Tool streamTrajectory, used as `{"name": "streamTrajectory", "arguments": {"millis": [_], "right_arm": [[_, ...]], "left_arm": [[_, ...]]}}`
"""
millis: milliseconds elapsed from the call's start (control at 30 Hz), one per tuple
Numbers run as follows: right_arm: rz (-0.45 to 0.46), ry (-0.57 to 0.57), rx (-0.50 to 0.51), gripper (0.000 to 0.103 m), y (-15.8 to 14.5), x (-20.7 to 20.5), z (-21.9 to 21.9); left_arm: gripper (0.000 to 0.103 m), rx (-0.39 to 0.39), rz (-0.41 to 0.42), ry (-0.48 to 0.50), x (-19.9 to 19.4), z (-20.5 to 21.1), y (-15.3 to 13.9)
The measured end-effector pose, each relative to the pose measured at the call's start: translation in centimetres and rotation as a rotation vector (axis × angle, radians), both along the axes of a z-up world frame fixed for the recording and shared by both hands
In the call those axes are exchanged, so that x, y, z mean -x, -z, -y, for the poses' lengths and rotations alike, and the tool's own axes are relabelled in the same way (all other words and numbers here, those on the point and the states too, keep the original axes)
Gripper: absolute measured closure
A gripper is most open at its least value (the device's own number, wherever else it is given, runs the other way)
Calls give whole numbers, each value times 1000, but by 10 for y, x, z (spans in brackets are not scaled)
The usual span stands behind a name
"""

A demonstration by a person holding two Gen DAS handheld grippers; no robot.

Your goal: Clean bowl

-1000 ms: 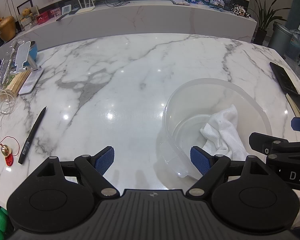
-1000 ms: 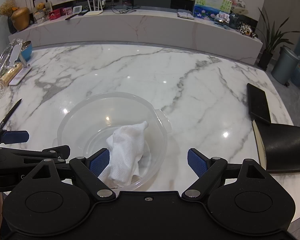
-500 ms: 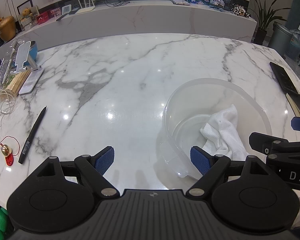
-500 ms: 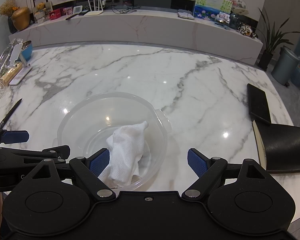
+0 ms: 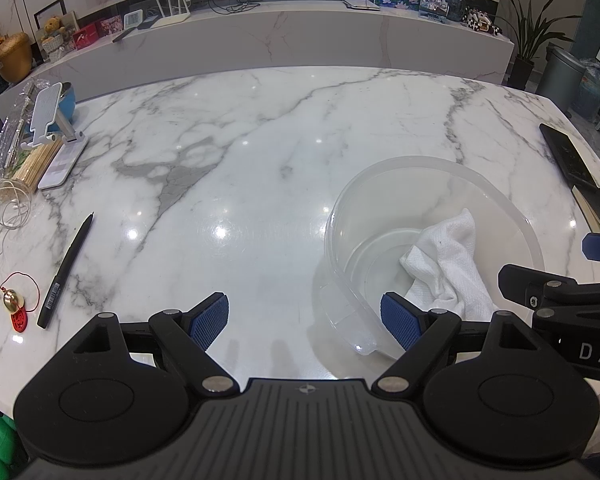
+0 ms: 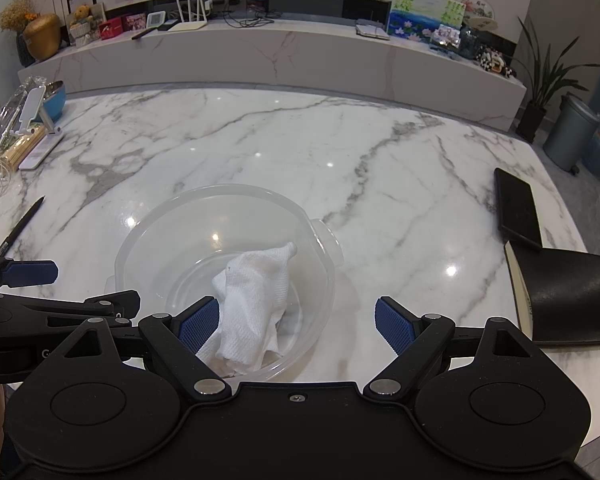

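Now the clear plastic bowl (image 6: 224, 276) sits on the marble table (image 6: 300, 152) with a white cloth (image 6: 256, 308) inside; left claw (image 5: 304, 320) and right claw (image 6: 296, 320) both gape wide, empty, flanking its near rim.

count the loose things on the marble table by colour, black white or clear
black: 3 (pen, phone, notebook)
white: 2 (cloth in the bowl, phone stand)
clear: 1 (bowl)
total: 6
The earphone cable, skewers and red charm at the left edge are left out; the table itself is not counted.
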State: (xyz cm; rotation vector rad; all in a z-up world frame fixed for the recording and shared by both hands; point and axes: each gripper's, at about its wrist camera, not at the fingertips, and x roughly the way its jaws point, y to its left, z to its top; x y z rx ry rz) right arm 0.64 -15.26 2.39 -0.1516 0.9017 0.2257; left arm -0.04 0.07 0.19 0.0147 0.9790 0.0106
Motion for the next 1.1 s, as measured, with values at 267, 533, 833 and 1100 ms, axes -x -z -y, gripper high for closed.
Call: {"name": "streamTrajectory", "arguments": {"millis": [267,533,833,1100], "right_arm": [[1,-1,0,19,0,0,0],[2,-1,-9,19,-2,-2,3],[-2,-2,-8,19,-1,-3,2],[-2,-3,-10,19,-2,-3,3]], "left_arm": [[20,1,0,0,0,0,0],[20,48,-22,14,-3,-1,5],[37,109,-65,17,-11,-3,17],[47,126,-104,19,-19,-1,28]]}}
